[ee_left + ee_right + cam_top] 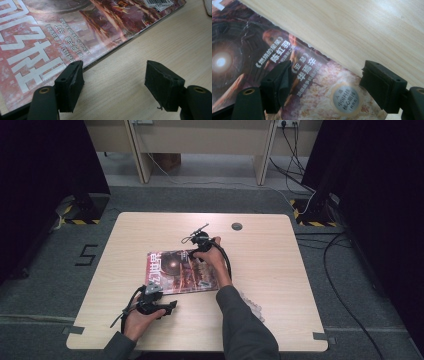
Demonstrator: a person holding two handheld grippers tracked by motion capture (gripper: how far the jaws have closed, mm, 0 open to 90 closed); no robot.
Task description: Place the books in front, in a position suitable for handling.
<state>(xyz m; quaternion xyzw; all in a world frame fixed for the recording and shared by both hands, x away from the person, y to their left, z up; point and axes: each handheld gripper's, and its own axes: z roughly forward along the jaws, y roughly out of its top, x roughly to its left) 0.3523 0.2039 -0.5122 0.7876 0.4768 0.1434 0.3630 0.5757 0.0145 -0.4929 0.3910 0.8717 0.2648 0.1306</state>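
Note:
A magazine [175, 271] with a red and purple cover and large white characters lies flat near the middle of the wooden table [270, 270]. My left gripper [167, 307] stands open just off the magazine's [50, 37] near edge; in the left gripper view the left gripper [113, 86] has one jaw over the cover's edge and the other over bare wood. My right gripper [196, 254] hovers open above the magazine's [262, 65] far right corner; in the right gripper view the right gripper [324, 87] has nothing between its jaws.
A small round grommet [237, 226] sits near the table's far edge. A pale cloth-like thing [250, 304] lies under the person's right forearm. Cables [340, 270] run over the floor to the right, and stand bases [82, 210] flank the table.

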